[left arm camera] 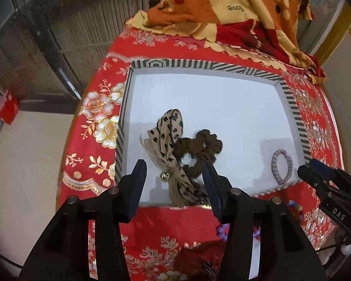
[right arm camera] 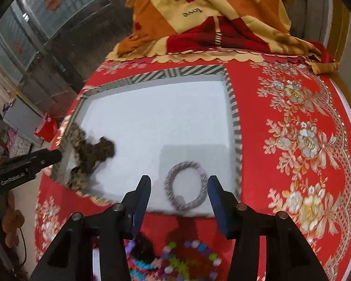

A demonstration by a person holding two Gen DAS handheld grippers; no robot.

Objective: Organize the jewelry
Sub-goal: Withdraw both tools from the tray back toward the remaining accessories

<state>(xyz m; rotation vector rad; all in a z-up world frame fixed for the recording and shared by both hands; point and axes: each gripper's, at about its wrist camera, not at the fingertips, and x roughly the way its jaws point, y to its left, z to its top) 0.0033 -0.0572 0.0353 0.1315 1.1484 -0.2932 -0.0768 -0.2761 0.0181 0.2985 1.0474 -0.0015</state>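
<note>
Both your grippers, left gripper [left arm camera: 175, 175] and right gripper [right arm camera: 179, 189], stand open, holding nothing; 2 pieces lie in the tray [right arm camera: 232, 107]. Remaining pom-pom pieces [right arm camera: 187, 257] lie nearer you, under the right one.

You see both views in soft, even indoor light with no hard glare. The white floor of the box [left arm camera: 210, 98] is the brightest area and looks a little washed out, and grey soft-edged shadows lie on it near the front edge in both views. Daylight seems to come from the glass-block window [right arm camera: 65, 2], which is pale and hazy. The fisheye lens bends straight lines strongly, so the box rim curves, and the corners of each picture are black. In the right wrist view the colourful beads [right arm camera: 187, 257] at the bottom are blurred, and the brown scrunchie [right arm camera: 98, 152] is smeared.
</note>
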